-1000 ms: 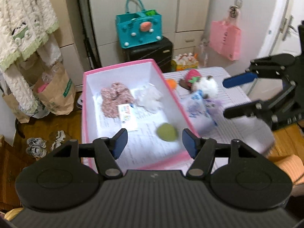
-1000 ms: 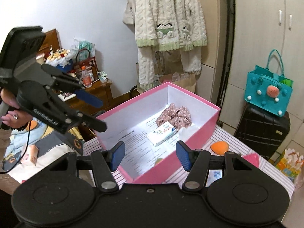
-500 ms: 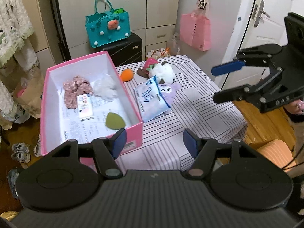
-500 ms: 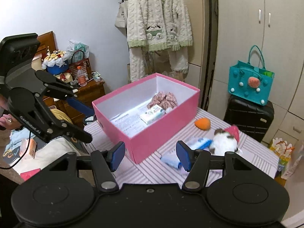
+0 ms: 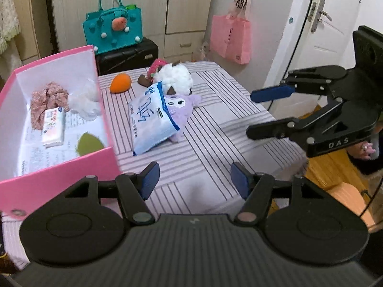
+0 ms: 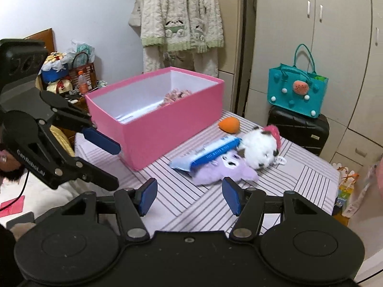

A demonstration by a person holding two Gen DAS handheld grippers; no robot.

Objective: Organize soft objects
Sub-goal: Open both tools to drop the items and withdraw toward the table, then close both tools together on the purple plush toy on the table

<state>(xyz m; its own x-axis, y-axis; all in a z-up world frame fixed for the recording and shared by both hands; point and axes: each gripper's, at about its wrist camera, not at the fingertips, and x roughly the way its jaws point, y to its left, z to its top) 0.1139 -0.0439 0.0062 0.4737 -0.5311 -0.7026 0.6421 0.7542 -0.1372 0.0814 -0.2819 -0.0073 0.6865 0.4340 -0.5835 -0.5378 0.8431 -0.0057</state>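
From the left wrist, the left gripper (image 5: 192, 179) hangs half-open and empty over the table's (image 5: 215, 129) near edge; the tissue pack (image 5: 150, 119) lies beside the pink box (image 5: 71, 167), its long axis running toward the far edge. From the right wrist, the right gripper (image 6: 189, 196) gapes empty near the purple plush (image 6: 222, 171); better to pinch the pack across its short sides.

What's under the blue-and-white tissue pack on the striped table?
The soft pale-blue tissue pack lies on a lilac plush toy; its face and one end show, the rest is covered.
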